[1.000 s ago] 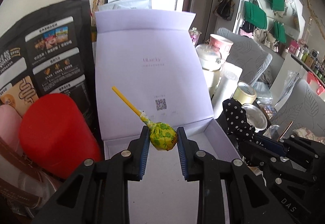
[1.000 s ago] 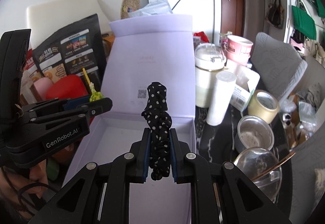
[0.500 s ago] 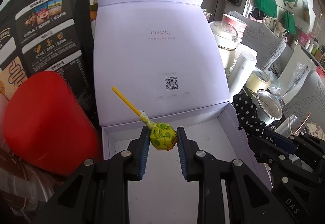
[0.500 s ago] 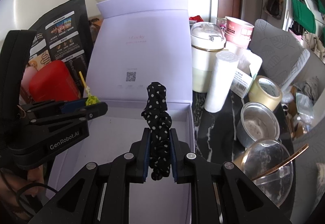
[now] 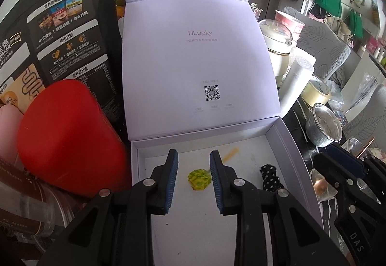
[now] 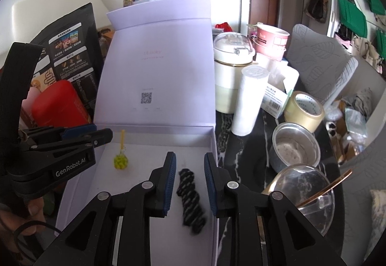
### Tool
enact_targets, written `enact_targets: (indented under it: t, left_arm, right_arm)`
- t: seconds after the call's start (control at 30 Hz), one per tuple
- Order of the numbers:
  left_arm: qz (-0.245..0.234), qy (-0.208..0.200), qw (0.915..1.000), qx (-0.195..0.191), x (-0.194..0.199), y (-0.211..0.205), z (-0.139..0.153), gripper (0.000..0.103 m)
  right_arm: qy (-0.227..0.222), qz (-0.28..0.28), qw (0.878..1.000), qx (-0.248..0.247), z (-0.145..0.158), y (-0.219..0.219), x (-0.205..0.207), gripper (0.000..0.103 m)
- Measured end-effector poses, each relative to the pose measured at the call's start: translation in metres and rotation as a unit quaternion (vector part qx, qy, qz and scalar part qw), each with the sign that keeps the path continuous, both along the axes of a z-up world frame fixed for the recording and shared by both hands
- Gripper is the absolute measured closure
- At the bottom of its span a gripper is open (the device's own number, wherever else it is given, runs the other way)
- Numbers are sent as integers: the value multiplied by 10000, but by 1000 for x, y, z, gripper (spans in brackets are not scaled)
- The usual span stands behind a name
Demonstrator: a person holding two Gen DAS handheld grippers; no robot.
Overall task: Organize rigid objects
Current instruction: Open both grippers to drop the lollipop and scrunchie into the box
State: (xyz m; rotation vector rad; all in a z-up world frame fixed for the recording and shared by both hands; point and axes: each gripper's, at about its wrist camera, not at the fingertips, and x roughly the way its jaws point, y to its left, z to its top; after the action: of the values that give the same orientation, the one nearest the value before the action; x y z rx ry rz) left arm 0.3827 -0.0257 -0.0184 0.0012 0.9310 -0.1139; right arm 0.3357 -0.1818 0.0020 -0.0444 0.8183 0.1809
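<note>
Lollipop (image 5: 199,179) below open left claw (image 5: 194,178).

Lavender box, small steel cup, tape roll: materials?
Lavender box: looks like rigid paperboard with a matte finish; crisp folded hinge, printed QR code, no glare.
Steel cup: seems to be brushed metal; grey sheen, thin bright rim.
Tape roll: probably clear or tan plastic packing tape on a cardboard core; glossy translucent band, printed inner ring.
</note>
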Motion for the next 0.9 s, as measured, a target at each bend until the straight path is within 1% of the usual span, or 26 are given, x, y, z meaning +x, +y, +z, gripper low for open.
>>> enact_targets:
  t: [0.17, 0.5, 0.67, 0.83, 0.9]
  left_arm:
    - [-54, 36, 10000, -39, -3, -1, 3, 76]
    - [-37, -149, 9999, -12, -11, 1, 18, 76]
    - [-103, -185, 9998, -11, -16, -1, 23, 76]
    - [-145, -306, 9994, 14, -24, -1, 33, 76]
    - [-151, -428, 9990, -28, -29, -2, 41, 76]
  right_arm:
    - [-47, -10, 10000, -10, 3, -1, -3, 79]
    - [-138, 50, 9999, -22, 11, 3, -9, 79]
    - [-295, 66, 9995, -76, 21, 5, -17, 79]
    - [-376, 68, 9993, -6, 30, 3, -25, 79]
    - [-374, 61, 9993, 0, 32, 3, -28, 79]
